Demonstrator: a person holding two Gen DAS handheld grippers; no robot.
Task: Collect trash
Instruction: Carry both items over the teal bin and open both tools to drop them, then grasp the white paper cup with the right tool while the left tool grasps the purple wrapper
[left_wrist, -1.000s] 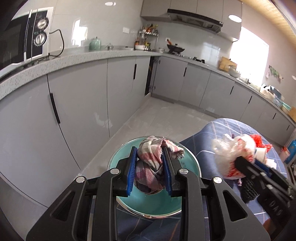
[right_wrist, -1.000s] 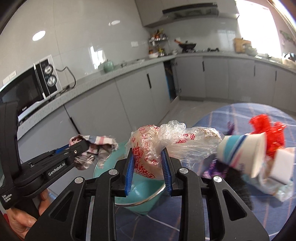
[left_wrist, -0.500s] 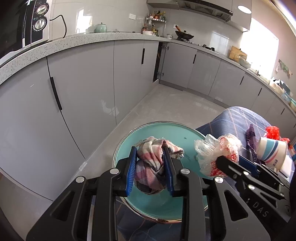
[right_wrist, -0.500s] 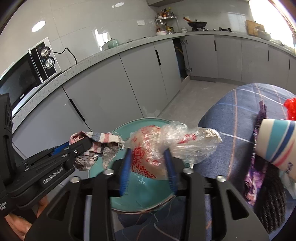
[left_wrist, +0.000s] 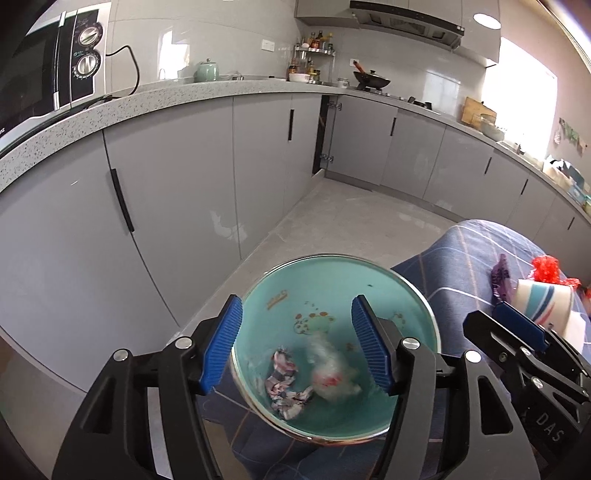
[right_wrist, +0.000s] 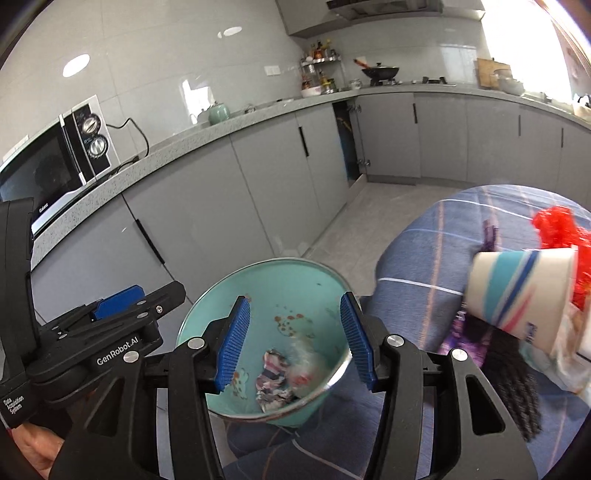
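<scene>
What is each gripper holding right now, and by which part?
Nothing. Left gripper and right gripper are opening, empty; the checked rag and plastic bag lie in the teal bin.

A home kitchen. Ahead of the grippers a long grey stone counter (left_wrist: 221, 90) runs over plain grey cupboards (left_wrist: 258, 166) with black handles and bends round to the right. Up to the left on it stands a microwave (left_wrist: 55, 62) with two dials, its cable plugged into the tiled wall. Farther ahead are a green teapot (left_wrist: 206, 71), a rack of sauce bottles (left_wrist: 314, 40), and a wok (left_wrist: 371, 79) on the hob under an extractor hood (left_wrist: 406, 18). The floor (left_wrist: 351, 218) is pale tile.
</scene>
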